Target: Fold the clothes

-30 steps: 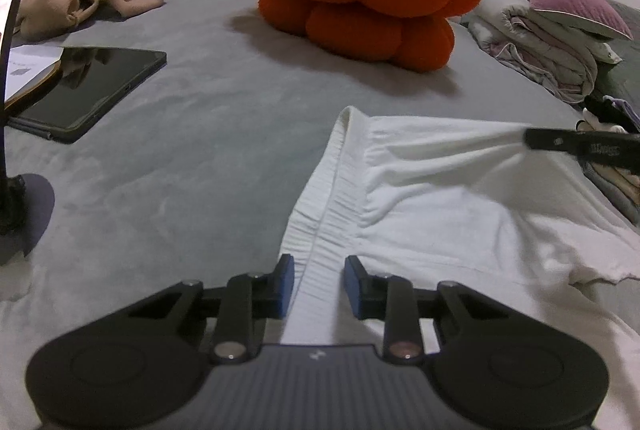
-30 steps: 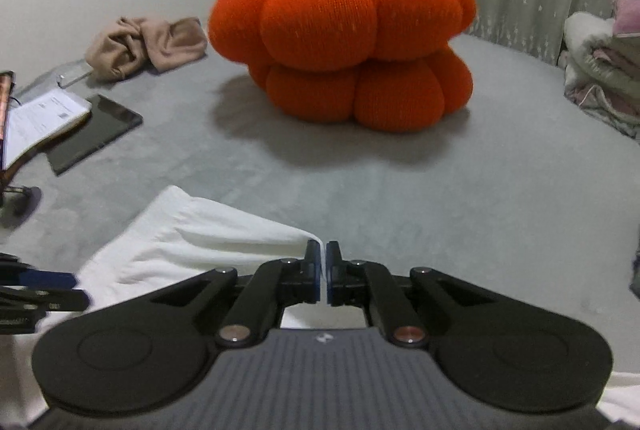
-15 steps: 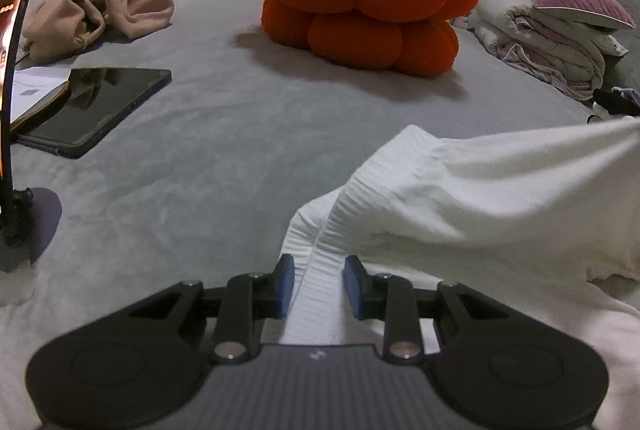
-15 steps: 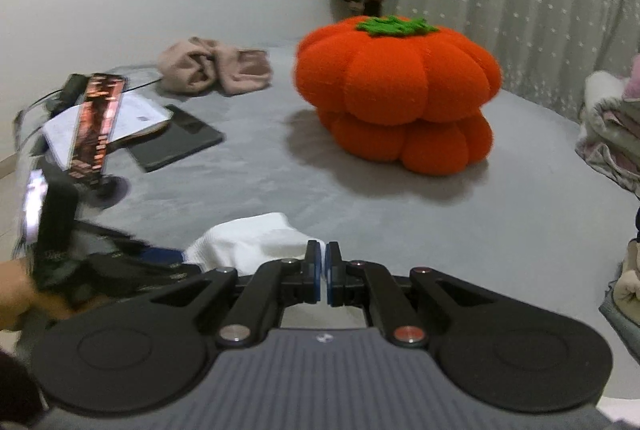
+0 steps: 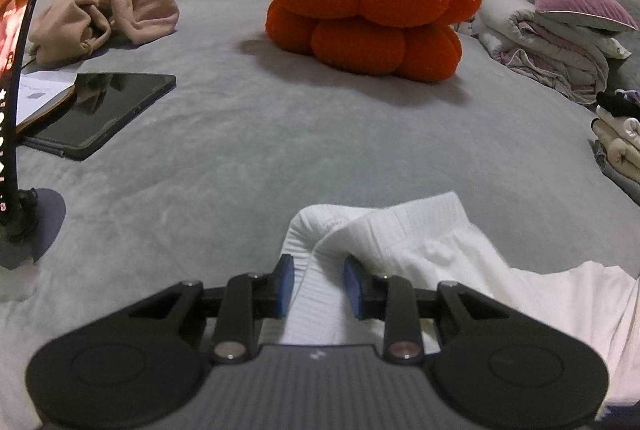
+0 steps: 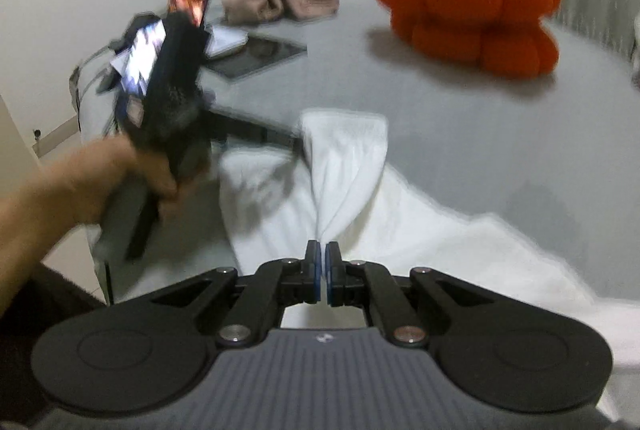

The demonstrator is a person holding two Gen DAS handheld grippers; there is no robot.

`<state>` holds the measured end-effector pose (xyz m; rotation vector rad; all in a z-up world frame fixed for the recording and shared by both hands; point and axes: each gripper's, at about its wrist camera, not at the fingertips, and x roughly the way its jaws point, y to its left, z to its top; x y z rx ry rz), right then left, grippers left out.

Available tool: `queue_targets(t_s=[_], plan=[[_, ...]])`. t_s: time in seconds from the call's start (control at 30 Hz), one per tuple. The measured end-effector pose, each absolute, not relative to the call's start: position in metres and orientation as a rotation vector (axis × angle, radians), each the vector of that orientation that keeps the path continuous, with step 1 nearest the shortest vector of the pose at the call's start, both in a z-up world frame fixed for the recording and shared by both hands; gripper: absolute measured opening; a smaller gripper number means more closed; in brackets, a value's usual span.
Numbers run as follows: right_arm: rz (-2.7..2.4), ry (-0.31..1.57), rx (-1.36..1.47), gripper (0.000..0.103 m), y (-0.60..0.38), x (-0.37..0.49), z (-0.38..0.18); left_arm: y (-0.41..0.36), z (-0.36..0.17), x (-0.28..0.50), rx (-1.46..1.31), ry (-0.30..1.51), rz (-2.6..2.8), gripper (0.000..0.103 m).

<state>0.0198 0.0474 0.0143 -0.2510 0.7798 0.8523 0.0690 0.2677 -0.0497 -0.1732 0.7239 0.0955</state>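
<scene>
Grey plush bed (image 5: 280, 150), mid-fold: white ribbed-waistband cotton garment (image 5: 400, 242) lies at its near edge, left gripper (image 5: 319, 282) clamping the waistband, right gripper (image 6: 322, 262) pinched on a pulled-over corner; next, lay that corner flat and aligned, then release.
</scene>
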Motion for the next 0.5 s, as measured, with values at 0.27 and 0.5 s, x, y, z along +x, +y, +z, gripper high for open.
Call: queue_targets(t_s=[0.27,0.5], plan=[[0.837,0.864,-0.142,0.007,0.05,0.029,-0.018,0.271,-0.046,0.066,-0.196,0.731,0.088,0.032],[0.848,0.828,-0.066,0.039,0.039,0.027,-0.001,0.288,-0.037,0.053,-0.293,0.728,0.092,0.032]])
